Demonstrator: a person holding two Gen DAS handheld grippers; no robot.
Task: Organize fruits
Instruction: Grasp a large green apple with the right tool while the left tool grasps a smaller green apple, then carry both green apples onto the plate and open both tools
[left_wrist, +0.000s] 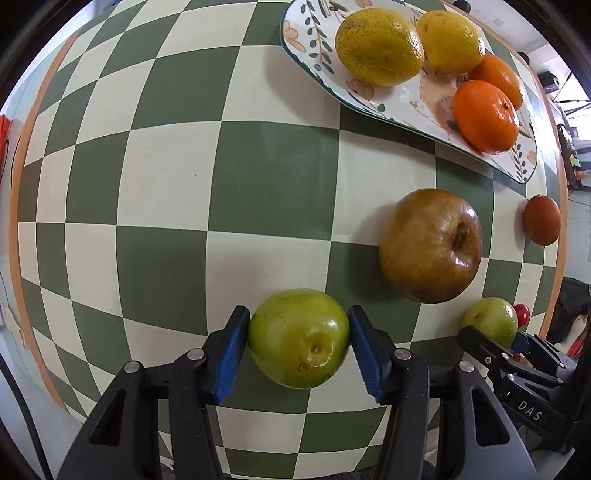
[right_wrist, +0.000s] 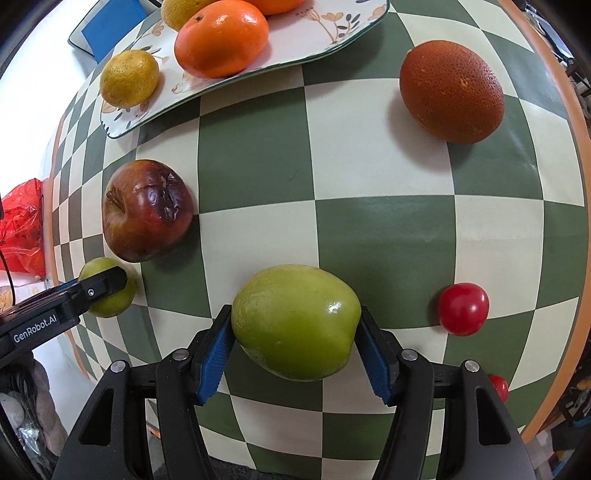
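Left gripper (left_wrist: 299, 347) is clamped on a small green apple (left_wrist: 299, 339), both blue pads (left_wrist: 231, 354) pressed to its sides, low over the checkered counter (left_wrist: 166, 184). Right gripper (right_wrist: 295, 332) likewise grips a second green apple (right_wrist: 295, 321), pads (right_wrist: 214, 350) touching either flank (whether either fruit is lifted clear of the counter cannot be told).

From the left wrist view, the right gripper's apple (left_wrist: 491, 321) shows at the near right edge with a black finger across it. A large brownish apple (left_wrist: 430, 245) lies on the counter just beyond and to the right of the left gripper. A dark rust-coloured fruit (left_wrist: 542, 220) sits further right, near the counter's edge.

A floral plate (left_wrist: 314, 48) lies at the far right, carrying two yellow citrus (left_wrist: 380, 46) and two oranges (left_wrist: 485, 116), packed close together.

From the right wrist view, the brownish apple (right_wrist: 147, 210) shows a bruised, wrinkled patch. One red tomato (right_wrist: 463, 308) lies just right of the right gripper; another (right_wrist: 498, 387) shows partly behind its right finger. A red bag (right_wrist: 22, 225) lies off the counter at the left.
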